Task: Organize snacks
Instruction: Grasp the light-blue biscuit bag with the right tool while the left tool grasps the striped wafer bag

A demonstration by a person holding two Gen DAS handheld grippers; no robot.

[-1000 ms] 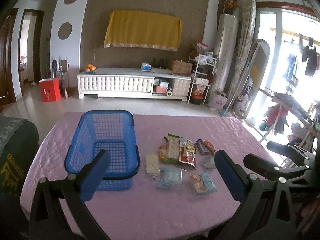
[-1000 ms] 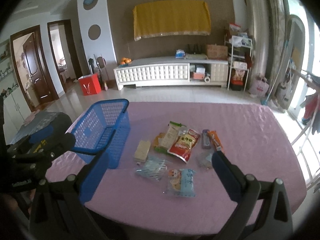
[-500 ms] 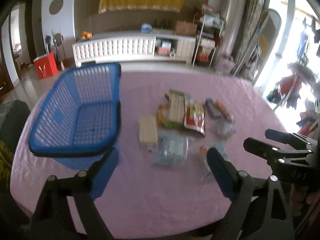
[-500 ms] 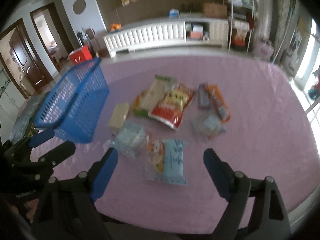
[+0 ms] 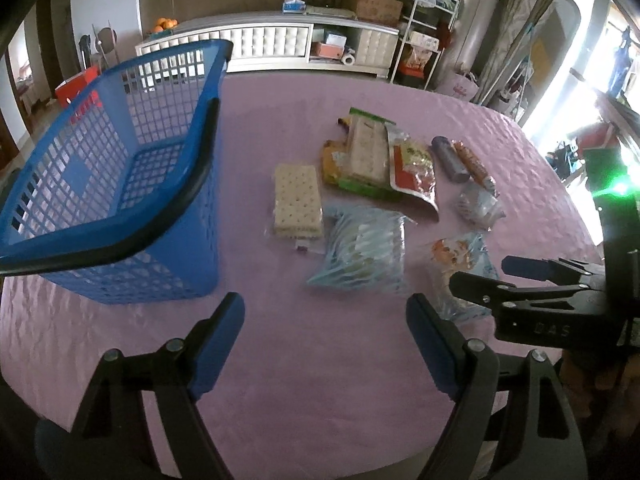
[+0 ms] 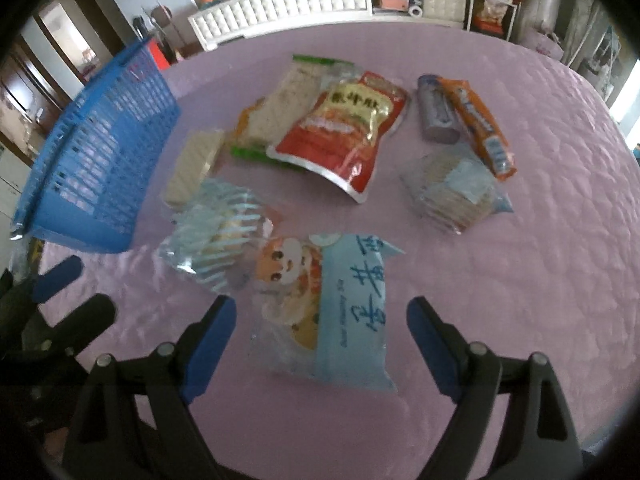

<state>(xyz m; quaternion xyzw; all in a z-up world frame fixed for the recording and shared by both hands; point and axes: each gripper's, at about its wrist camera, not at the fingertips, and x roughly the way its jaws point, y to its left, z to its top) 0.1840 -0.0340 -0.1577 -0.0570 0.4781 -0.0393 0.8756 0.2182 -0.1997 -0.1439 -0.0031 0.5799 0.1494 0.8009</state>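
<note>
The right hand-held gripper [image 6: 320, 332] is spread wide and holds nothing; it hangs low over the pale blue cartoon packet [image 6: 324, 316], whose near end lies between the blue fingers [image 6: 210, 340]. The left hand-held gripper [image 5: 324, 340] is likewise wide open and empty, above bare purple cloth on the desk [image 5: 320, 380], just in front of the striped clear bag [image 5: 362, 252]. The snacks lie loose in a cluster mid-desk; the blue basket [image 5: 120, 184] stands to their left and appears empty. Risk, as judged: the cartoon packet is soft and glossy, so a shallow pinch could slip off or crush the contents, and its neighbour, the striped bag, sits close enough to be dragged along. The left view alone shows the basket's interior and the right gripper's side profile; the right view alone shows the packet's print and the red pouch [image 6: 344, 128] overlapping the green-edged pack [image 6: 280, 100].
</note>
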